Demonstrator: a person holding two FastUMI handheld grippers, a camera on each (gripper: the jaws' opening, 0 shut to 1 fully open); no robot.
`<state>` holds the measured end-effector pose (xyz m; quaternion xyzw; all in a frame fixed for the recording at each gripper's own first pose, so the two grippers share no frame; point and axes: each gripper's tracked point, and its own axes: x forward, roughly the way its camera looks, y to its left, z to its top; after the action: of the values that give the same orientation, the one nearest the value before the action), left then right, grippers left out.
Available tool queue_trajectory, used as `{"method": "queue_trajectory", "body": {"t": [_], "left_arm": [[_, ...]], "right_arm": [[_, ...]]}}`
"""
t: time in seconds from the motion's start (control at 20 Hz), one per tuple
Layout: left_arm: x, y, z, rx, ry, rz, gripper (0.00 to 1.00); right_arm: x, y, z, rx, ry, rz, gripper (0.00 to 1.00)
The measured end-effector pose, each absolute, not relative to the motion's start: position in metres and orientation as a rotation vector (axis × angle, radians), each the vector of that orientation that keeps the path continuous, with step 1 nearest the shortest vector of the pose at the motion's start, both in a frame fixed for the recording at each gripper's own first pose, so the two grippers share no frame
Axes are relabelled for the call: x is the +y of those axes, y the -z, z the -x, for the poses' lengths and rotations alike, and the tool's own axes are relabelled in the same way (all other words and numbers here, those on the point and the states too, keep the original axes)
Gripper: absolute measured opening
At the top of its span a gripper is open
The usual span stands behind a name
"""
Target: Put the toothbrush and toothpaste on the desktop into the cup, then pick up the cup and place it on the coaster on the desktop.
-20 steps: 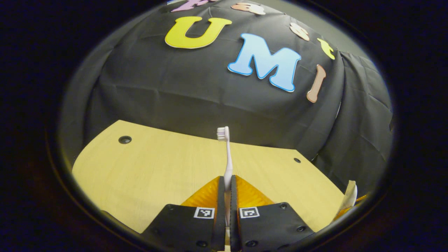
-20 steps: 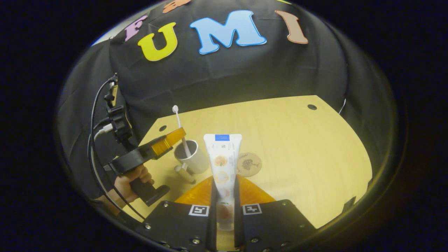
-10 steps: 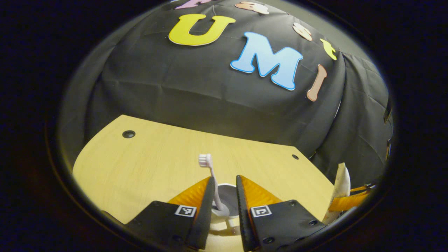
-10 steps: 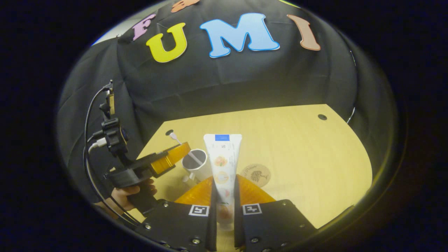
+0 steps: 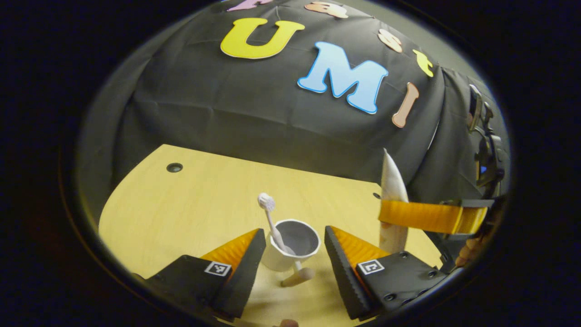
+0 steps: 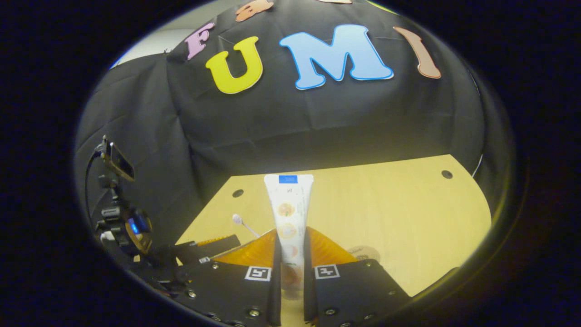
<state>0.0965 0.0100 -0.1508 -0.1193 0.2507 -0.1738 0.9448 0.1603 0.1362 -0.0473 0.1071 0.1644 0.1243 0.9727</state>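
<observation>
Left gripper view puts your left gripper (image 5: 290,245) at the bottom middle of the frame, and its fingers (image 5: 245,263) are spread wide apart and hold nothing. Between them, a little farther off, the cup (image 5: 290,247) stands upright on the counter (image 5: 181,213). The toothbrush (image 5: 272,222) is in the cup. It leans to the upper left, with its brush end sticking up above the rim. A small pale stick-shaped thing (image 5: 297,277) lies on the counter just in front of the cup; you cannot tell what it is. At the right side of the frame you see your right gripper (image 5: 431,217) from the side. The toothpaste (image 5: 392,200) stands up tall in its fingers, pointing at the top of the frame. A bit of your hand (image 5: 467,252) shows below it at the right edge.

In the right gripper view, your right gripper (image 6: 290,259) is at the bottom middle, and both fingers (image 6: 313,254) press on the toothpaste (image 6: 289,209). The tube sticks up to the middle of the frame, flat end on top. Down at the lower left, your left gripper (image 6: 213,247) pokes in, and the brush end of the toothbrush (image 6: 240,221) peeks up just above it. The coaster (image 6: 363,252) lies flat on the counter (image 6: 386,204) at the lower right, partly hidden behind the right finger.
</observation>
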Motion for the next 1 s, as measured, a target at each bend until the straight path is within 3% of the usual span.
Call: {"method": "queue_trajectory", "body": {"t": [0.25, 0.35, 0.4, 0.55, 0.6, 0.65, 0.7, 0.75, 1.0], "left_arm": [[0.028, 0.147, -0.078, 0.514, 0.333, 0.257, 0.84], [0.035, 0.147, -0.071, 0.52, 0.318, 0.274, 0.89], [0.038, 0.148, -0.067, 0.526, 0.313, 0.286, 0.84], [0.048, 0.156, -0.054, 0.55, 0.291, 0.312, 0.93], [0.05, 0.158, -0.052, 0.555, 0.282, 0.317, 0.93], [0.052, 0.16, -0.049, 0.562, 0.279, 0.325, 0.85], [0.054, 0.162, -0.045, 0.569, 0.277, 0.33, 0.89], [0.056, 0.164, -0.043, 0.574, 0.273, 0.333, 0.93], [0.058, 0.168, -0.035, 0.587, 0.271, 0.335, 0.89]], "right_arm": [[0.165, 0.036, -0.196, 0.248, -0.304, -0.232, 0.2], [0.176, 0.039, -0.207, 0.228, -0.33, -0.215, 0.19], [0.18, 0.04, -0.213, 0.216, -0.336, -0.201, 0.2], [0.189, 0.045, -0.228, 0.182, -0.34, -0.167, 0.19], [0.193, 0.05, -0.232, 0.184, -0.341, -0.157, 0.19], [0.197, 0.055, -0.234, 0.187, -0.341, -0.141, 0.19], [0.2, 0.058, -0.237, 0.182, -0.34, -0.12, 0.24], [0.202, 0.06, -0.239, 0.175, -0.338, -0.099, 0.2], [0.21, 0.077, -0.247, 0.189, -0.339, -0.058, 0.2]]}}
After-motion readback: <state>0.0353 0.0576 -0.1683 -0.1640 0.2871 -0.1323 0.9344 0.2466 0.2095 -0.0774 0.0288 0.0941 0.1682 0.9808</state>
